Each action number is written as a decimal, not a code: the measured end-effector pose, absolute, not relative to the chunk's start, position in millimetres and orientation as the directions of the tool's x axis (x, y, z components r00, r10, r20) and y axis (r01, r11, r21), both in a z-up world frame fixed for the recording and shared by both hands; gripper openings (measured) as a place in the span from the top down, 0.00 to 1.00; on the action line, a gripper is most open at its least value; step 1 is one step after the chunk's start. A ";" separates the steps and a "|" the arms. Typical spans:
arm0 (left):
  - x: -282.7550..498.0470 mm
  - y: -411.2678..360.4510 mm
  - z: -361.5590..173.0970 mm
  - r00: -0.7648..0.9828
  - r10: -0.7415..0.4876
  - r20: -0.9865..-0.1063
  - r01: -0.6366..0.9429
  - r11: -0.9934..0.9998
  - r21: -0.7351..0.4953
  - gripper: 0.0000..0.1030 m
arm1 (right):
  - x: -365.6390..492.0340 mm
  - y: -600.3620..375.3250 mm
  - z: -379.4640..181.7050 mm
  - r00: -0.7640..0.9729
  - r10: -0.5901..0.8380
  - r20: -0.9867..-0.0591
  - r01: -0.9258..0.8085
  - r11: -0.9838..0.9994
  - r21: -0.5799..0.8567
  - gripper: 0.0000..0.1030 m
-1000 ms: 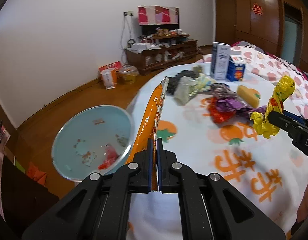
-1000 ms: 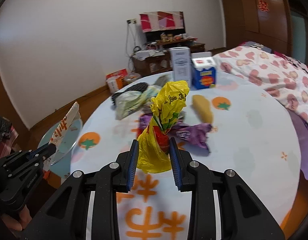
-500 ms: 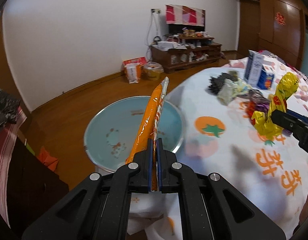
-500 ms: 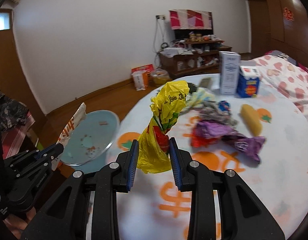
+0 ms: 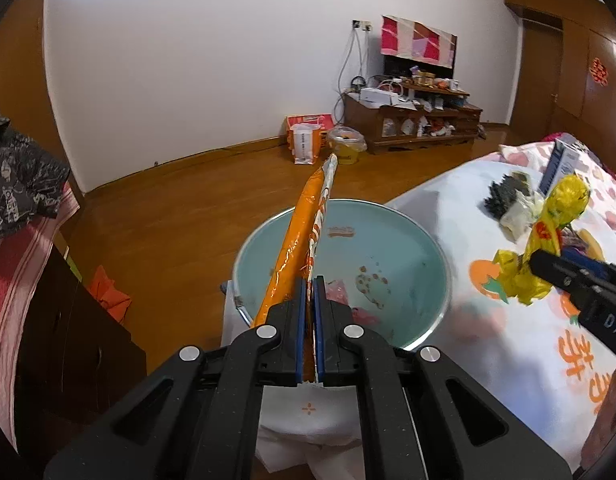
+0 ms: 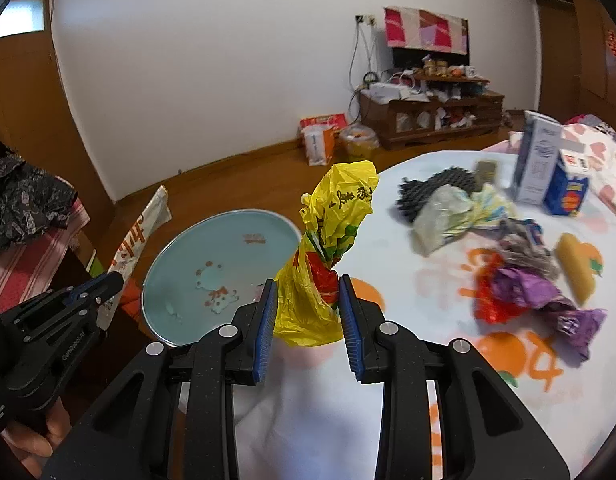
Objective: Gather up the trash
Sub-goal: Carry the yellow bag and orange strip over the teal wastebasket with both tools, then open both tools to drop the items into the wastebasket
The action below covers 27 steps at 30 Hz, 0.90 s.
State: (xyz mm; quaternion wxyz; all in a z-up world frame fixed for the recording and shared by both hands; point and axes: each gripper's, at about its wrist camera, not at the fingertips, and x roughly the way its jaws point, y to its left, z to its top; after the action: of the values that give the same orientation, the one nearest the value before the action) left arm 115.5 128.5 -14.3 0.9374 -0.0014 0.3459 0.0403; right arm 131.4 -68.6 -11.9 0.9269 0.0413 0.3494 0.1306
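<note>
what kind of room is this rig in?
Most likely a lived-in home room, a bedroom or living room. Signs: a low wooden cabinet cluttered with household items against the wall, a wood floor, and a table under a fruit-print cloth strewn with wrappers beside a pale blue basin.

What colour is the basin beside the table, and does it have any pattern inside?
The basin is light blue, with small cartoon prints on its bottom. The right wrist view shows it best.

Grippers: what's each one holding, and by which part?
Left gripper is shut on the near end of a flat orange wrapper. Right gripper is shut on the bunched lower part of a yellow bag.
</note>
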 end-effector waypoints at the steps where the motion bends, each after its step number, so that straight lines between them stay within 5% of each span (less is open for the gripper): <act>1: 116.9 131.2 -14.2 0.758 0.074 -0.649 -0.079 0.997 0.021 0.96 | 135.3 -63.9 -13.7 0.716 0.272 -0.642 -0.221 0.962 0.161 0.69; 27: 166.2 144.6 -53.2 0.692 0.053 -0.720 -0.062 0.998 0.014 0.96 | 207.8 5.8 -66.7 0.563 0.295 -0.773 -0.309 0.942 0.134 0.67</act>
State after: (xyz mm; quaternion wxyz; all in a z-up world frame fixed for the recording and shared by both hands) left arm 166.2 144.6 -53.2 0.9198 -0.0057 0.3912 0.0311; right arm 207.8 5.8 -66.7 0.8839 -0.0082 0.4354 0.1707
